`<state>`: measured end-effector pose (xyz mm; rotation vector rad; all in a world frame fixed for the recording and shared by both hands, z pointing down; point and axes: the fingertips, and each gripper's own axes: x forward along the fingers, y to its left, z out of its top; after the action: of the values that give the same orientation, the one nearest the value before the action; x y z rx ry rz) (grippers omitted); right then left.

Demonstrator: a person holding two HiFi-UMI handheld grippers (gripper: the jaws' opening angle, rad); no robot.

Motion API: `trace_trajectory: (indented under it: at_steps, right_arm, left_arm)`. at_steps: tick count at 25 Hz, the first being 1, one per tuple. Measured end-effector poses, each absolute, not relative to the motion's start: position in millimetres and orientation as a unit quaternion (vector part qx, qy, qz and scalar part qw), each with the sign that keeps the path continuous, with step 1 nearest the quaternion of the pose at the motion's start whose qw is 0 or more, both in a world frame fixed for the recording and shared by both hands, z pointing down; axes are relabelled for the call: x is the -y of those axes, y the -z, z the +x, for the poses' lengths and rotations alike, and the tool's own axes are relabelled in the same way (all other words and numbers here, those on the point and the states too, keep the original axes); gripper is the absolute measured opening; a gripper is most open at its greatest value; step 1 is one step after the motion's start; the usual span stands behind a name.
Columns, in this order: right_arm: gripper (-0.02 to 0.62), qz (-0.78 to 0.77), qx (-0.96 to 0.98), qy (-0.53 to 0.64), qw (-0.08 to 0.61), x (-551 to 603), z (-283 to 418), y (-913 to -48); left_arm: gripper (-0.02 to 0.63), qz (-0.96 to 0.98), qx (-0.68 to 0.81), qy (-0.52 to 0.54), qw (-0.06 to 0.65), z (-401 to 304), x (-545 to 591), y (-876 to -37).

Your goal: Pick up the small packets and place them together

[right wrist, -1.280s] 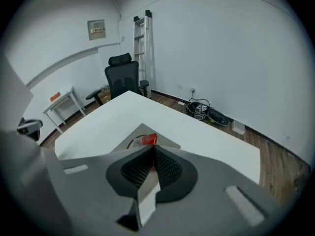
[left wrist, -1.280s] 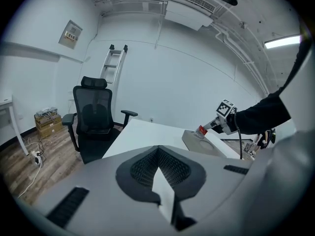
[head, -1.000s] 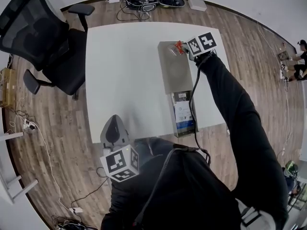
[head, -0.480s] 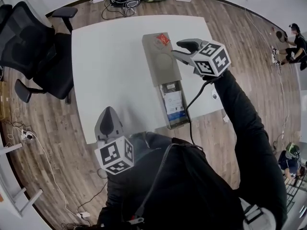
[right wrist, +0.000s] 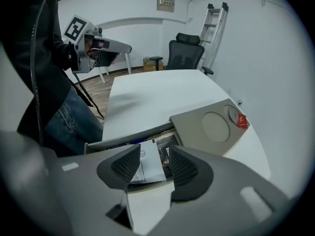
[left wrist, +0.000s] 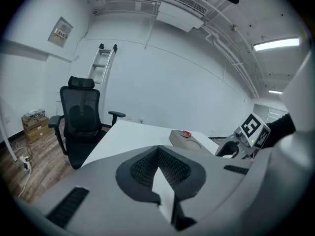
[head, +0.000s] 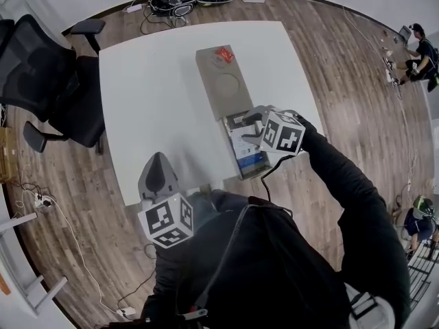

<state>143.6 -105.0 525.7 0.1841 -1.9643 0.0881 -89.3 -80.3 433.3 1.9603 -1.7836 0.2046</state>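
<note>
Now the right gripper (head: pixel 250 125) (right wrist: pixel 151 162) hovers over the open end of the grey box (head: pixel 208 77). Its jaws are spread and have just been opening, with nothing pinched, and a white leaflet (right wrist: pixel 146 174) lies below them. A small red packet (head: pixel 223 53) (right wrist: pixel 241 120) rests on the box's closed far end. The left gripper (head: pixel 156 160) (left wrist: pixel 158 152), jaws pressed together, hangs by the white table's (head: pixel 151 101) near edge.

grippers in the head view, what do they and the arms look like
The left gripper and right gripper are grey with black ribbed pads; each carries a white cube with black square markers. A black cable trails from the right gripper, whose jaws have just been opening, empty. The sleeve is black.
</note>
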Motion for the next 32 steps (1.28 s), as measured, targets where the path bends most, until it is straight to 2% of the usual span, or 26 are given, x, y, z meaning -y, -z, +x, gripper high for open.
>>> trace_trajectory:
  at_steps: [14,23,28,32]
  right_arm:
    - [0.215,-0.034,0.752,0.026,0.658,65,151,-578]
    - [0.212,-0.013,0.736,0.049,0.675,63,154,-590]
    - [0.162,0.005,0.727,0.051,0.685,62,154,-590]
    - [0.095,0.015,0.726,0.047,0.686,63,155,-589]
  left_arm:
    - [-0.002,0.704,0.662,-0.075,0.245,-95,62,-439]
    - [-0.002,0.705,0.662,-0.078,0.244,-94,58,-437]
    - [-0.002,0.708,0.660,-0.077,0.241,-92,59,-434]
    - [-0.002,0.706,0.661,-0.076,0.241,-94,59,-435]
